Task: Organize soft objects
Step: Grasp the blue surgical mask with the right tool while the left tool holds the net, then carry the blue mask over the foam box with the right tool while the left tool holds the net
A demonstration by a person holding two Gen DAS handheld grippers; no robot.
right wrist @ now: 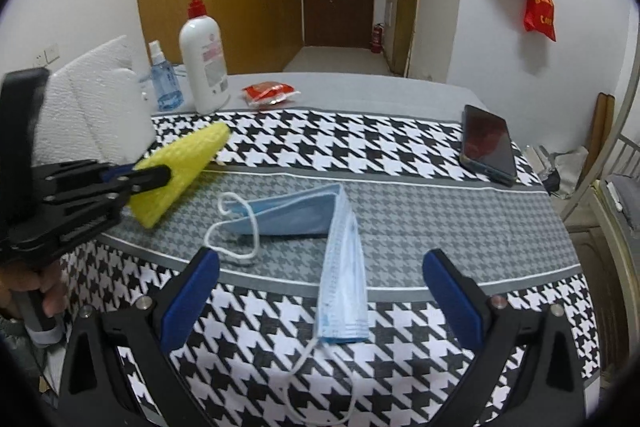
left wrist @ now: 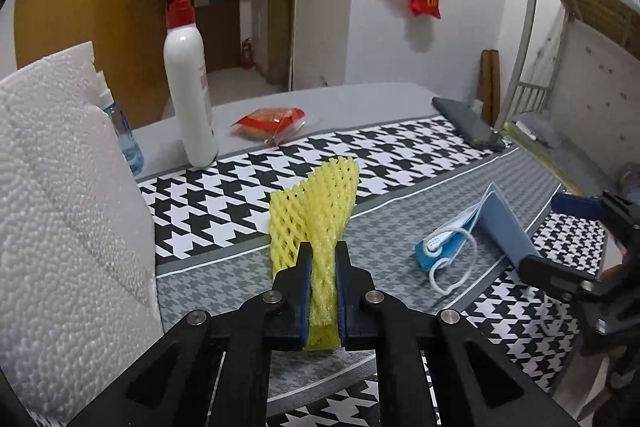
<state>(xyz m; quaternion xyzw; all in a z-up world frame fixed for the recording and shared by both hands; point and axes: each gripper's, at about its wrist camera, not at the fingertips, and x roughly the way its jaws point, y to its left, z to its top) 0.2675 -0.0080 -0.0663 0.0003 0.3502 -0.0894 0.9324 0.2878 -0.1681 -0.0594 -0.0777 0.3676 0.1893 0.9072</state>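
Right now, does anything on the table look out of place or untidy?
Yes. The blue face mask lies bent in a sharp angle across the houndstooth cloth, its ear loops sprawling. The yellow foam net is squeezed flat between the left gripper fingers.

One yellow foam net (left wrist: 316, 211), one blue face mask (right wrist: 316, 223), one white pump bottle (right wrist: 205, 63), one small blue spray bottle (right wrist: 164, 83), one red snack packet (right wrist: 269, 92), one dark phone (right wrist: 487, 143), two grippers: left gripper (left wrist: 323, 259) and right gripper (right wrist: 320, 291).

Foam net (left wrist: 316, 211) left of face mask (right wrist: 336, 227), phone (right wrist: 488, 143) far right.
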